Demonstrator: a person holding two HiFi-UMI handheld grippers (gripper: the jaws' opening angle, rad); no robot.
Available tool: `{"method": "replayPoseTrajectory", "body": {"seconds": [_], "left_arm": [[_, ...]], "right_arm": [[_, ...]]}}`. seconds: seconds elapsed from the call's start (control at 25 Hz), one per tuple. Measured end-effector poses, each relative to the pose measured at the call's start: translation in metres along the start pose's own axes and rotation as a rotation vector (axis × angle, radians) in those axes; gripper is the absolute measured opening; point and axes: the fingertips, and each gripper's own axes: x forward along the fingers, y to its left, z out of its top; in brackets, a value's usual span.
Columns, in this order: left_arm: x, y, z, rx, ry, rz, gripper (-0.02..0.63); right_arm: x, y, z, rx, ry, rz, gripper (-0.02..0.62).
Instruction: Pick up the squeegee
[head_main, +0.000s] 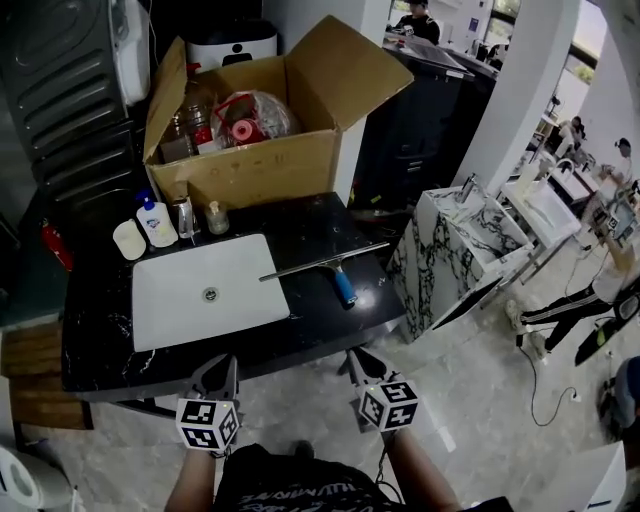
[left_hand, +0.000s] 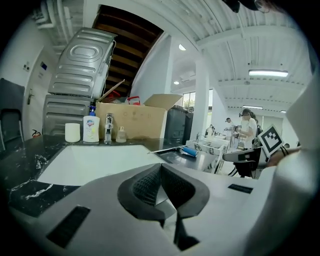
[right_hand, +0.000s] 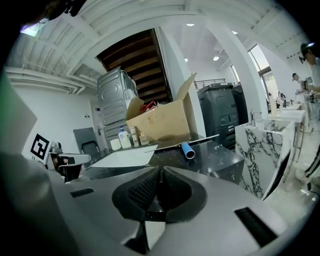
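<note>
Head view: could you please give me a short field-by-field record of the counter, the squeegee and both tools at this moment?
target: blue-handled squeegee with a long metal blade
target place: lying flat on the black marble countertop, right of the white rectangular sink
behind sink: open brown cardboard box
left tool: shut, empty, near the countertop's front edge
right tool: shut, empty, near the countertop's front edge
contact with squeegee: none, both tools apart from it
</note>
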Motion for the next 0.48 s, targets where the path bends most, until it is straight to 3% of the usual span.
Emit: {"method": "replayPoseTrajectory", "body": {"seconds": [0.48], "left_arm": [[0.054,0.023,0.023,0.040,-0.005,0.021,0.021]], "right_arm": [[0.054,-0.038,0.039,-0.001,0.016,-0.050,0.054]]}}
